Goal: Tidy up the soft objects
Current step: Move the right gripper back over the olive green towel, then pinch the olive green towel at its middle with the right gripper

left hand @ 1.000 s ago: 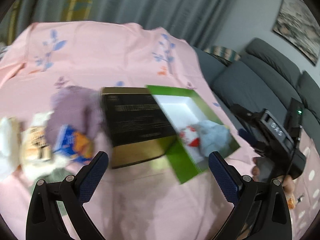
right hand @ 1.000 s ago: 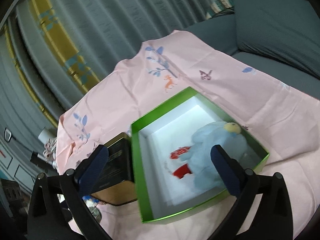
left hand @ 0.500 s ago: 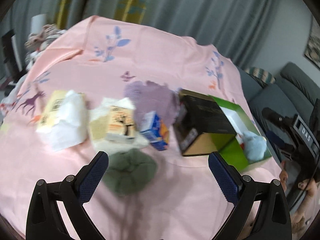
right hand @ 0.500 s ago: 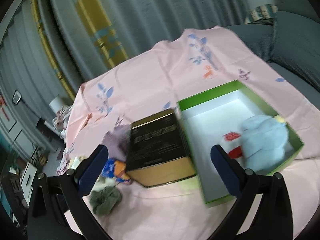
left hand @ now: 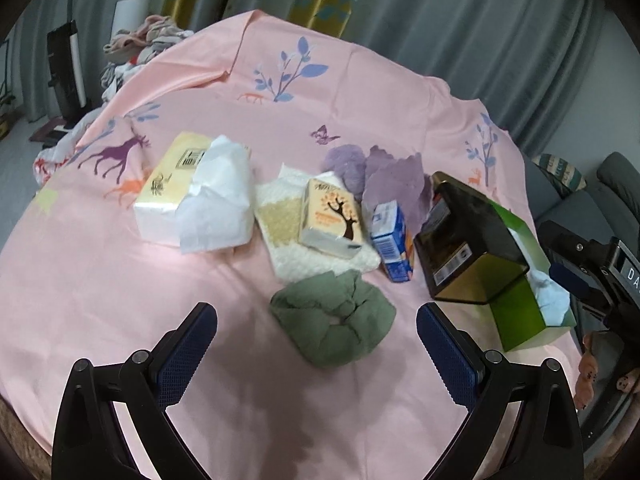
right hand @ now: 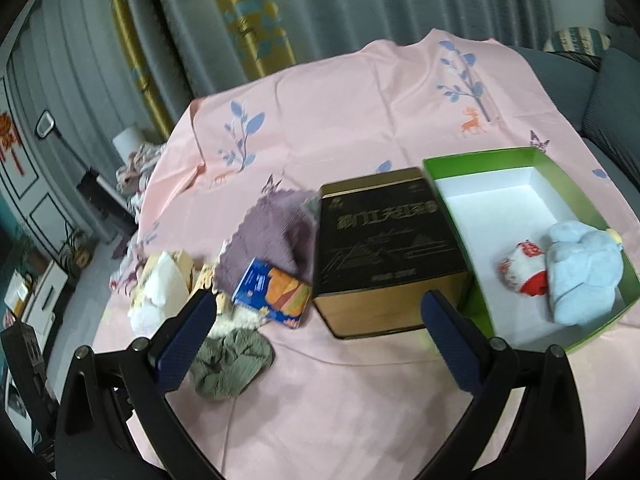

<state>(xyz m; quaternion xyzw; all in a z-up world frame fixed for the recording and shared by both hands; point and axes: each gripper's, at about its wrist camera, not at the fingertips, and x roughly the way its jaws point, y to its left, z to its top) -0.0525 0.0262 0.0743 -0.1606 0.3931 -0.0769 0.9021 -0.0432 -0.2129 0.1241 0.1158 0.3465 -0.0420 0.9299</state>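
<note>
Both your grippers hang spread wide and empty over the pink cloth (left hand: 120, 288). Left gripper (left hand: 316, 332) frames the green scrunchie (left hand: 334, 316), just ahead at 12 o'clock. Right gripper (right hand: 318, 322) faces the black-gold tin (right hand: 384, 252). Green box (right hand: 572, 168) at its 2 o'clock holds the blue plush (right hand: 580, 276) and red-white toy (right hand: 520, 268), touching. Purple cloth (right hand: 272, 236) at 11 o'clock.

Lighting: soft, even, fairly dim indoor light. We note a faint dark shadow on the pink cloth (left hand: 280, 400) at the surface's near edge, between the left tool (left hand: 316, 316) fingers. Glare: white floor of the green box (right hand: 500, 216) washed out. Blur: slight motion smear throughout the right wrist view. Distortion: strong fisheye bending, black vignette at all corners.
</note>
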